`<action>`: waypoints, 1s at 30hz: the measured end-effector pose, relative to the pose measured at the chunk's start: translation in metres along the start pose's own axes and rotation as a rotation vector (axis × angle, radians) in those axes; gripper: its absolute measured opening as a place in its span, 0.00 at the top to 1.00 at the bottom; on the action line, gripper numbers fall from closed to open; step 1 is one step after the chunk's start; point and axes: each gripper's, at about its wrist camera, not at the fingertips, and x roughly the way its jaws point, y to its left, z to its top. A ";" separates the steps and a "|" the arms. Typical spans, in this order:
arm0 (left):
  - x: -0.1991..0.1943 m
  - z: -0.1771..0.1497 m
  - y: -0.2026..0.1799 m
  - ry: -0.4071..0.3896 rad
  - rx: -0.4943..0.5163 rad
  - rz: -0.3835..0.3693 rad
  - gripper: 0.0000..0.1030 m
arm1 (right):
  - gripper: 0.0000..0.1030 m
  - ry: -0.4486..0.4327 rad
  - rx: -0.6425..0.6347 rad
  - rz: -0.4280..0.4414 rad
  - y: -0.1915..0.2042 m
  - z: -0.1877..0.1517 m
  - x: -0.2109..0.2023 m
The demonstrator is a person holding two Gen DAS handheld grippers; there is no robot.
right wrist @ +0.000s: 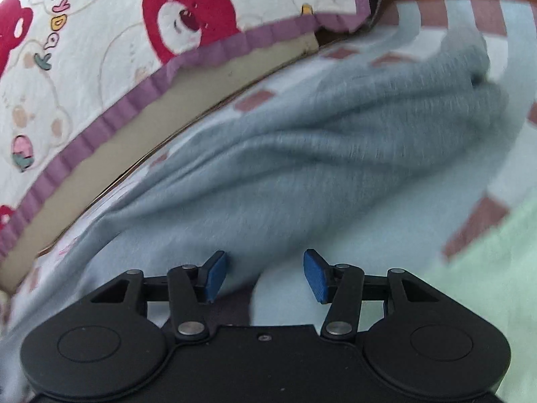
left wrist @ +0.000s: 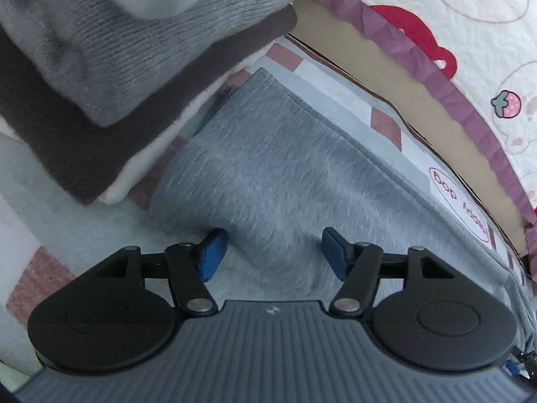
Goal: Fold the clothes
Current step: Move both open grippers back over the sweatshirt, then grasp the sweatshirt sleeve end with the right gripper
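grey garment lay ahead of both open grippers on the checked sheet.
left view: left gripper, jaws apart, empty, over its flat end beside a folded stack. right view: right gripper, jaws apart, empty, at its near edge; its rumpled length ran up-right.

garment flat on sheet, folded stack at its left, quilt behind.

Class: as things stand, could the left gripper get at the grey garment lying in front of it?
Probably yes: the left gripper is open just over the grey garment, with nothing between; the folded stack sits off to one side.
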 end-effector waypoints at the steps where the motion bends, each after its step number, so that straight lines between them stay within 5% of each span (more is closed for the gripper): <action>1: 0.001 0.000 -0.003 -0.009 0.022 0.020 0.63 | 0.44 -0.017 0.015 0.000 -0.003 0.006 0.006; 4: 0.004 -0.003 -0.010 -0.038 0.113 0.066 0.82 | 0.42 -0.047 0.194 0.036 -0.018 0.015 0.013; 6: 0.002 -0.005 -0.010 -0.051 0.139 0.071 0.84 | 0.42 -0.067 0.243 0.048 -0.021 0.011 0.012; 12: -0.001 -0.011 -0.012 -0.087 0.215 0.088 0.86 | 0.41 -0.063 0.132 -0.008 -0.018 0.010 0.003; 22: -0.004 -0.008 -0.013 -0.080 0.252 0.106 0.85 | 0.38 -0.162 0.250 -0.068 -0.064 0.030 0.004; 28: -0.002 -0.009 -0.052 -0.013 0.429 0.271 0.81 | 0.36 -0.207 0.300 -0.134 -0.105 0.038 -0.014; 30: -0.010 -0.017 -0.081 0.007 0.551 0.354 0.80 | 0.36 -0.193 0.313 -0.090 -0.122 0.044 -0.023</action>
